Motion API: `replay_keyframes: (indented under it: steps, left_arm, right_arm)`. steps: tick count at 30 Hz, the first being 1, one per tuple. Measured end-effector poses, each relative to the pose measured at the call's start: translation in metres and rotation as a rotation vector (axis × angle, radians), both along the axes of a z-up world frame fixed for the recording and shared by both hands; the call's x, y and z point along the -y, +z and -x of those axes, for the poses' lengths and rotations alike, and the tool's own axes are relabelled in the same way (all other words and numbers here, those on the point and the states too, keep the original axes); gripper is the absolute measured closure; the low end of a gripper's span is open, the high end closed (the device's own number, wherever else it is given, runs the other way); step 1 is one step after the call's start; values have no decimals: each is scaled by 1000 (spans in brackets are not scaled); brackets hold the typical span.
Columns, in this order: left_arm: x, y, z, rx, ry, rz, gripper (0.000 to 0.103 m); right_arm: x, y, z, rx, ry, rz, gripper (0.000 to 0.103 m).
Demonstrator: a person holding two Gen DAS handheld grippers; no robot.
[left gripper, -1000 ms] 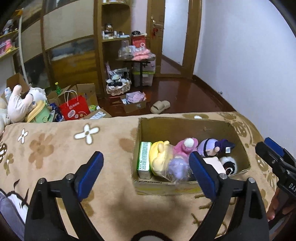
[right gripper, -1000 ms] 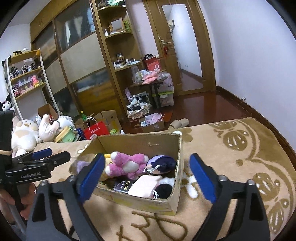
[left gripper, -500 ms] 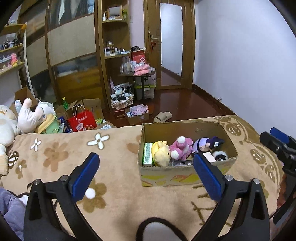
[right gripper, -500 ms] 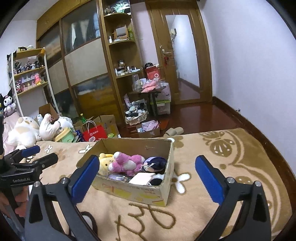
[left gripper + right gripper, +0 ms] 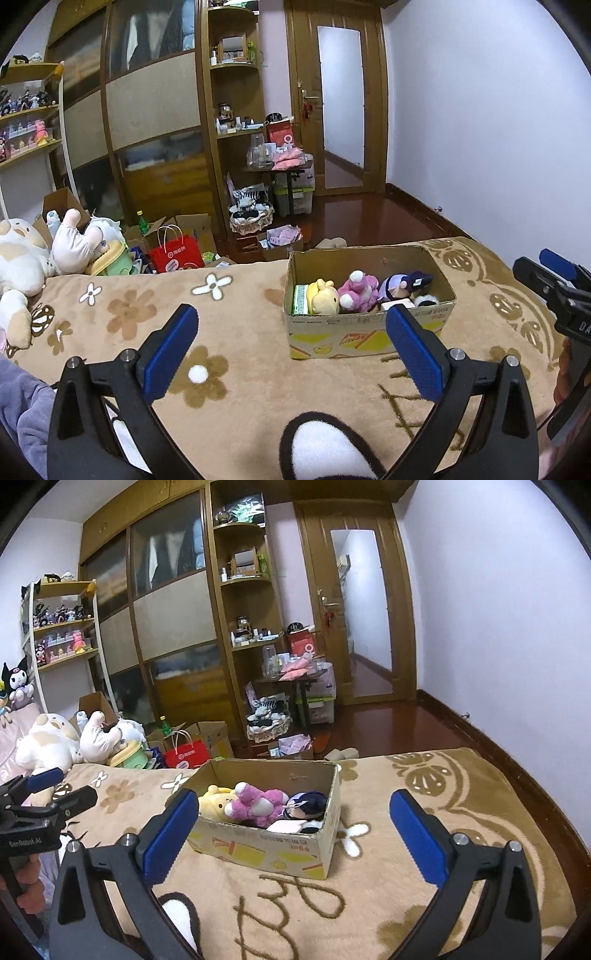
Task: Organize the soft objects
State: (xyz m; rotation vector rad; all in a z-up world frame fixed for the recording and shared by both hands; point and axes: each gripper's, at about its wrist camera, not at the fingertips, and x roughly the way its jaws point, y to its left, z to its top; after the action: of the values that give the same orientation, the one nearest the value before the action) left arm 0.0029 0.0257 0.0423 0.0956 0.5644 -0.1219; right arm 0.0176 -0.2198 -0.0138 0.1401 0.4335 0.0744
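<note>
Ahead of my left gripper (image 5: 291,345), in its own wrist view, the fingers (image 5: 168,352) stand wide apart and hold nothing, hanging over the brown flowered blanket (image 5: 155,306) on the bed. Beyond them the cardboard box (image 5: 365,332) sits on the blanket, and inside it I see a green packet (image 5: 300,299) against the left wall, then a yellow plush (image 5: 324,301), a pink plush (image 5: 357,291) and a purple-haired doll (image 5: 404,284) side by side. At the right edge my right gripper (image 5: 554,275) pokes in, well apart from the box. Off the blanket's far left corner lie larger white plush toys (image 5: 44,251), not in the box. From the right wrist view, my right gripper (image 5: 293,832) is likewise spread open and empty, with the box (image 5: 269,843) just beyond its left finger and the same yellow (image 5: 216,801), pink (image 5: 256,805) and purple-haired (image 5: 308,803) toys packed inside, something white (image 5: 284,825) lying in front of them. My left gripper (image 5: 44,788) shows at the left edge, clear of the box. I judge the small toys already gathered, so the sorting looks nearly or wholly finished; whether the big plush toys (image 5: 55,738) by the shelves count as remaining work, I cannot tell.
</note>
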Motion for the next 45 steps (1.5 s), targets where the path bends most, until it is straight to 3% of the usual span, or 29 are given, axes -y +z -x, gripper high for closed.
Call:
replay_keyframes:
  steps: [14,45]
  left_arm:
    - [1,-9,-5,-29,7,-3,3]
    - [4,-22,-5,-19,6,-72,3]
  right_arm:
    - [3,-13,8,-2,-37,44,0]
    - [5,-32,-5,-58,-37,21,0]
